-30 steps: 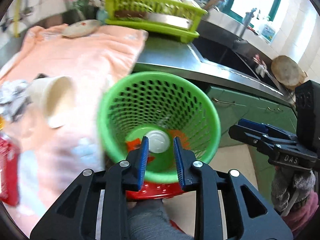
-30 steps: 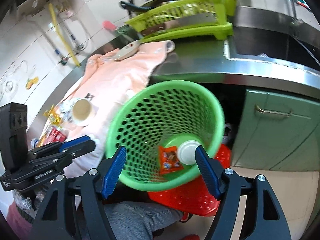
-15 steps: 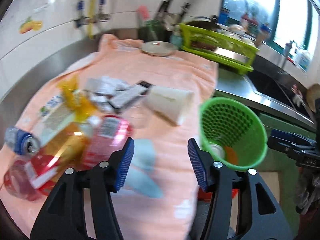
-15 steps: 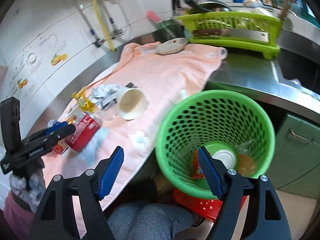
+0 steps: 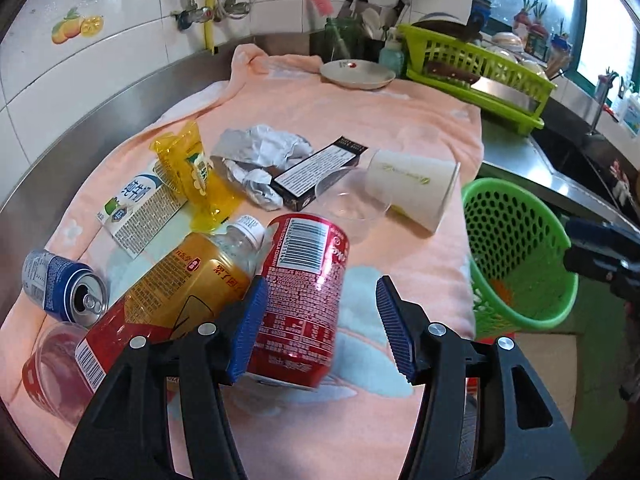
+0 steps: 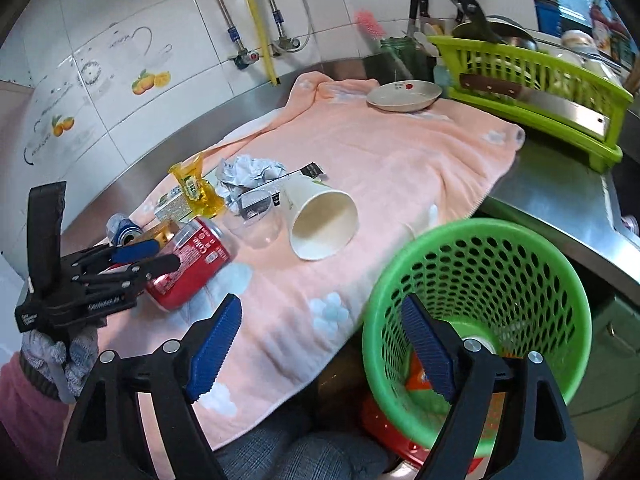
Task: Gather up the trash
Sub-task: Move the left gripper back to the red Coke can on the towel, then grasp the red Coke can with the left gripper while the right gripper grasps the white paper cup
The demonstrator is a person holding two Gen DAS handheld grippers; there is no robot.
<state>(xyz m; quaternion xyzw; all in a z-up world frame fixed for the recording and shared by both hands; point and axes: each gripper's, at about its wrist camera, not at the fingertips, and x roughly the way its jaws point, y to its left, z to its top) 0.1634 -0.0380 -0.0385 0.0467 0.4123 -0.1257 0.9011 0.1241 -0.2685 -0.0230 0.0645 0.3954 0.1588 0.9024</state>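
Red can [image 6: 191, 263]: the white word "Coke" shows in the right wrist view; in the left wrist view its side carries a barcode and blocks of white print too small to read.
Milk carton [image 5: 138, 210]: blue Chinese characters on white, with a panel of fine print that cannot be read.
Gold-labelled bottle [image 5: 188, 284]: red and white Chinese characters, only partly visible.
Black box [image 5: 318, 172]: a white panel of small print, unreadable.
Paper cup [image 5: 412, 188]: a faint gold logo line, unreadable.
Left gripper [image 6: 160, 256]: small white lettering on its black body, too blurred to read.
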